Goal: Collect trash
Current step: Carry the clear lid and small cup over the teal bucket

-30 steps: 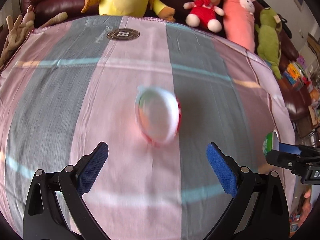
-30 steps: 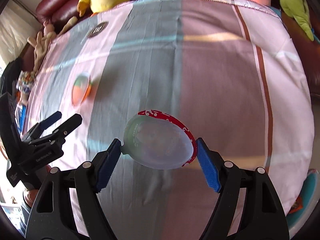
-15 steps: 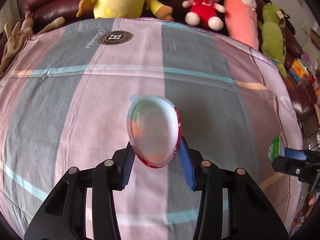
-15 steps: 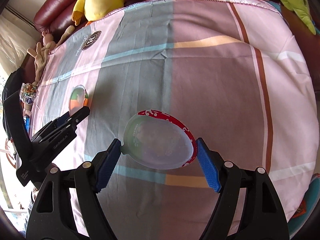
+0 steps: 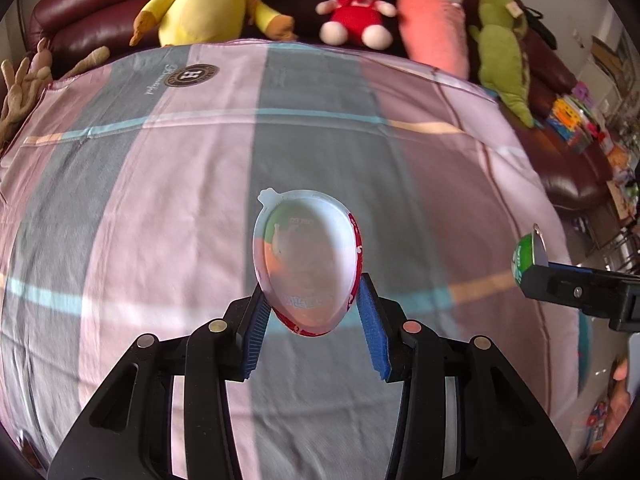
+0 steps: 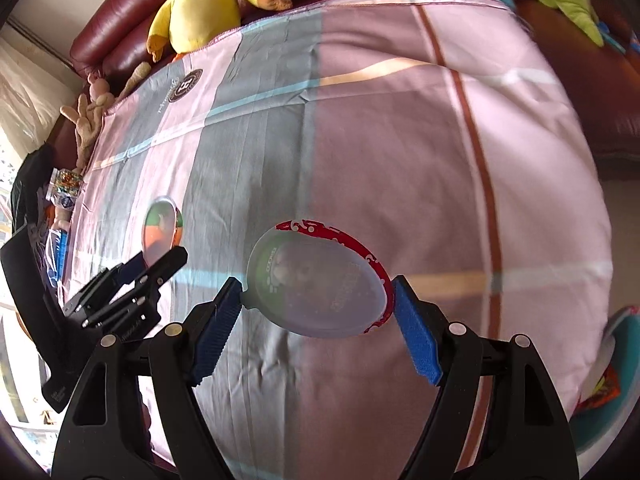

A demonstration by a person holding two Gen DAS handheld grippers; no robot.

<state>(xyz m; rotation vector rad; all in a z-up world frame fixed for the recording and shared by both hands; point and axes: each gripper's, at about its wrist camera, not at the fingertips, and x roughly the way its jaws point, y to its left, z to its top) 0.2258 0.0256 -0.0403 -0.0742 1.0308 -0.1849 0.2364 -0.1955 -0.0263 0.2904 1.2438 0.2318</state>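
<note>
Holding one cup each, both hand-held grippers hang above the striped sheet (image 5: 168, 208), which covers a bed or bench; which of the two cannot be told.

Left hand-held gripper (image 5: 310, 322): blue ribbed pads pinch the lower end of the left cup (image 5: 306, 260). The cup is egg-shaped, of thin translucent plastic with a film lid, a red printed rim and a small pull tab at the far end. Its long axis runs straight away from the jaws, toward the bear (image 5: 354, 4), so most of the cup sits beyond the pads. The grip is short and on a narrowing end; slip is a likely risk.

Right hand-held gripper (image 6: 318, 320): the jaws stand wide and clamp the right cup (image 6: 318, 286), same shape and material, across its length. Its long axis lies crosswise, from pad to pad. This hold looks the more secure.

From the left cup, the right hand-held gripper appears well off to the right, edge-on. From the right cup, the left one lies near on the left.

No bin is identifiable in either view. A teal-edged object shows at the sheet's lower right corner, nearer the right hand-held gripper, but its nature cannot be told.

The sheet is soft, creased cloth in pink and grey bands. Plush toys line the dark red leather sofa (image 5: 88, 8) beyond the sheet.
</note>
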